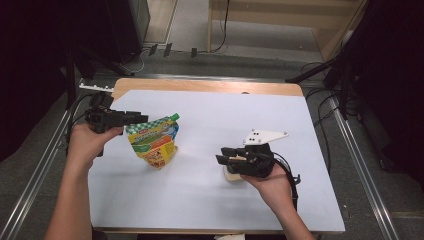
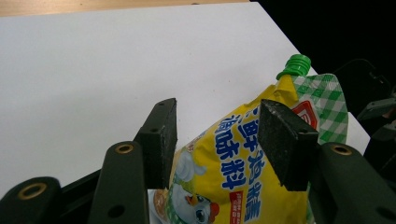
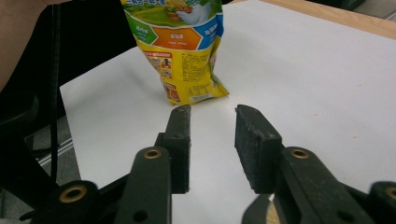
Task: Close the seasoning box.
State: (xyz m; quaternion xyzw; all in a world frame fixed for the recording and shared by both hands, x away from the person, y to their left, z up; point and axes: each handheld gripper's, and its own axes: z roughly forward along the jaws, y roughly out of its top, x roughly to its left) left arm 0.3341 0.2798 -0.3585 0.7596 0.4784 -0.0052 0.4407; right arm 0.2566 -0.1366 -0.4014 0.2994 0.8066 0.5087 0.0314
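The yellow spouted pouch (image 1: 155, 142) stood left of centre in the high view, on the white table top (image 1: 210, 200). Its long axis ran roughly upright and leaned, the green screw cap (image 1: 175, 117) at the upper right end and the narrow sealed bottom resting on the table at the lower end. In the left gripper view the cap (image 2: 295, 65) pointed to the upper right of the frame, with the printed yellow face turned toward the camera.

The left gripper (image 1: 135, 119) sat at the upper left of the pouch in the high view, held level in the left hand (image 1: 89, 142). Its jaws stood about half open on either side of the pouch's upper part. The pouch ran between the two pads, yet whether the pads pressed on it or merely flanked it could not be told; a gap seemed to show beside the left pad (image 2: 161, 140).

The right gripper (image 1: 225, 155) was at the lower right of centre in the high view, well apart from the pouch. In the right gripper view its jaws pointed toward the pouch's bottom end (image 3: 187, 70), narrowly parted, with bare table between the pads and nothing held. A small pale object (image 1: 233, 176) lay on the table just under that gripper.
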